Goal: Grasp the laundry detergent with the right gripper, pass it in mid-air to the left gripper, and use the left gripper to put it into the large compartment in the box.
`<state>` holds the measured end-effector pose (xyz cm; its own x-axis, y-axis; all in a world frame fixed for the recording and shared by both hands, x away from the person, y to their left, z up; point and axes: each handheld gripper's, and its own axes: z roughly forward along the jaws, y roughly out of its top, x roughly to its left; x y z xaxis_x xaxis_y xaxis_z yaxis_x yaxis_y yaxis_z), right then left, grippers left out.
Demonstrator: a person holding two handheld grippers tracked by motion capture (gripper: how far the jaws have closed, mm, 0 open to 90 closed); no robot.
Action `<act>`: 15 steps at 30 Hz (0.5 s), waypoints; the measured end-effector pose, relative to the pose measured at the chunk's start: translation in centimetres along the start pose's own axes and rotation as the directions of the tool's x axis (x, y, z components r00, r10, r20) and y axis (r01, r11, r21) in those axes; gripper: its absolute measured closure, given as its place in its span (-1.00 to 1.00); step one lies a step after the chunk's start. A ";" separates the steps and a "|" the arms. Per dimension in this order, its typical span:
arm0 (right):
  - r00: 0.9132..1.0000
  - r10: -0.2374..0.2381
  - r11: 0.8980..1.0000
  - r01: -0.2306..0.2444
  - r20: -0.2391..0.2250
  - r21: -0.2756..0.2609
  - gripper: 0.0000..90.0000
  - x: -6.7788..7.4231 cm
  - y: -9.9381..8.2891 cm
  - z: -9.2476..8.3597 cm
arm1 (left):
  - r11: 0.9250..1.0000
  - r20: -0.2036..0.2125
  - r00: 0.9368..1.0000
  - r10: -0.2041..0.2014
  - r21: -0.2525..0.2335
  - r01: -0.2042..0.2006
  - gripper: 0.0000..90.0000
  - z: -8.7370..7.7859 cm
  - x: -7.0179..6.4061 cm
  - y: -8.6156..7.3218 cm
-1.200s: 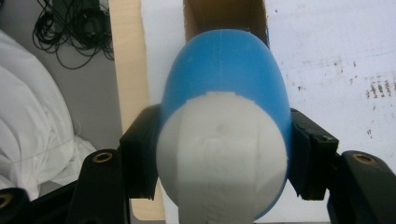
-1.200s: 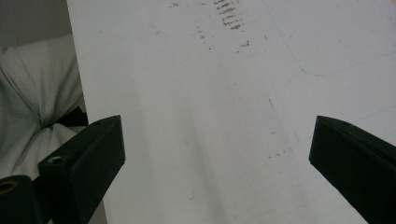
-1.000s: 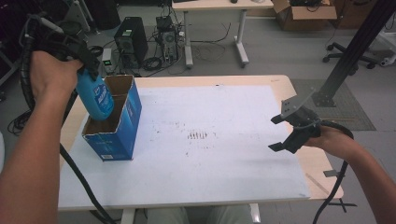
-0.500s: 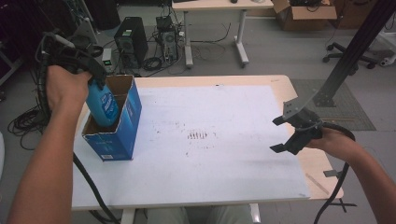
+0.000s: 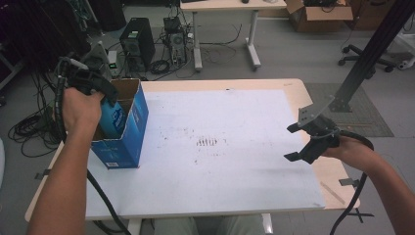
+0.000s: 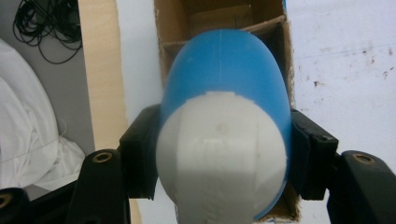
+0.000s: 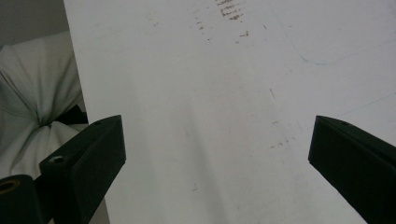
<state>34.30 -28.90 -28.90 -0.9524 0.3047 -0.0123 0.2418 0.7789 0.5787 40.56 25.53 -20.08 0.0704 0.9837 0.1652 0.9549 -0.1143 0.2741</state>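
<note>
A blue bottle (image 5: 114, 119) with a white cap (image 6: 219, 154) stands partly inside an open blue cardboard box (image 5: 133, 128) at the table's left. My left gripper (image 5: 106, 97) is shut on the bottle, and its pads (image 6: 142, 149) press both sides just past the cap. In the left gripper view the bottle (image 6: 224, 79) points down into the box's brown inside (image 6: 205, 18). Over the table's right edge my right gripper (image 5: 292, 142) stands open with nothing between its fingers (image 7: 93, 149); the stained white sheet (image 7: 210, 93) lies below it.
The white sheet (image 5: 235, 147) covers most of the wooden table (image 5: 293, 85). A black slanted pole (image 5: 372, 54) rises at the right. On the floor behind are a computer tower (image 5: 138, 44), cables (image 5: 29, 132), a desk (image 5: 225, 29) and a cardboard box (image 5: 318, 12).
My left hand has come down with the bottle, from above the box to partly inside it. The right gripper has stayed in place, open.
</note>
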 end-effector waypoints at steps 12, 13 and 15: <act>1.000 0.005 1.000 -0.005 0.003 0.002 -0.91 0.0 -0.3 0.0 | 1.000 0.012 1.000 -0.001 0.022 0.001 -0.15 3.6 -0.2 -0.8; 1.000 0.005 1.000 -0.005 0.003 0.002 -0.91 0.0 -0.3 0.0 | 1.000 0.012 1.000 -0.001 0.022 0.001 -0.15 3.6 -0.2 -0.8; 1.000 0.008 1.000 -0.008 0.004 0.001 -0.91 0.0 -0.4 0.0 | 1.000 0.014 1.000 0.001 0.025 -0.002 -0.15 4.0 -0.3 -0.9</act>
<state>34.22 -29.22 -29.09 -0.9495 0.3135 -0.0107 0.2500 0.7769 0.5779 40.88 25.88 -24.19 0.0757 0.9854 0.1526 0.9618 -0.1125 0.2496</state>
